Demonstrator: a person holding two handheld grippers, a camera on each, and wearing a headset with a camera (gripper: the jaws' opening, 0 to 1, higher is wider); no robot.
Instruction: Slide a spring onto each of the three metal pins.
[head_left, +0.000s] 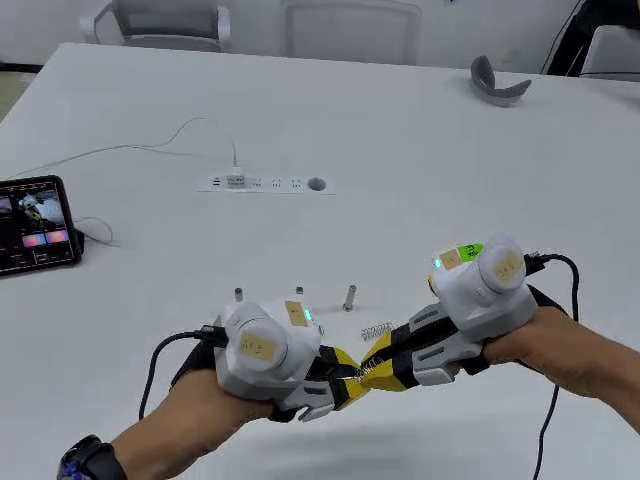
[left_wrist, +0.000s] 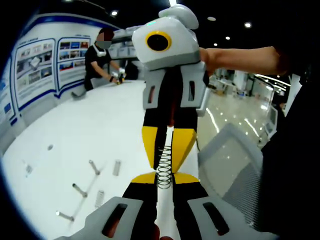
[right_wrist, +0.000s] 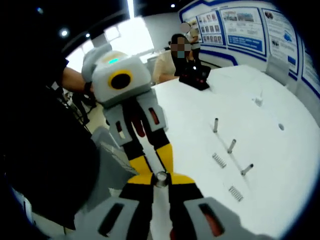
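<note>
My left gripper (left_wrist: 165, 181) and right gripper (right_wrist: 160, 181) meet tip to tip above the surface (head_left: 400, 150). Both sets of fingers are pinched almost closed on one spring (left_wrist: 164, 167), just short of the three pins (head_left: 298, 291). I'd release one side, leave that end free, then line the coil squarely over a pin.

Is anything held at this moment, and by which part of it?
A spring, held by its two ends: the left claw pinches one end and the right claw the other.
</note>
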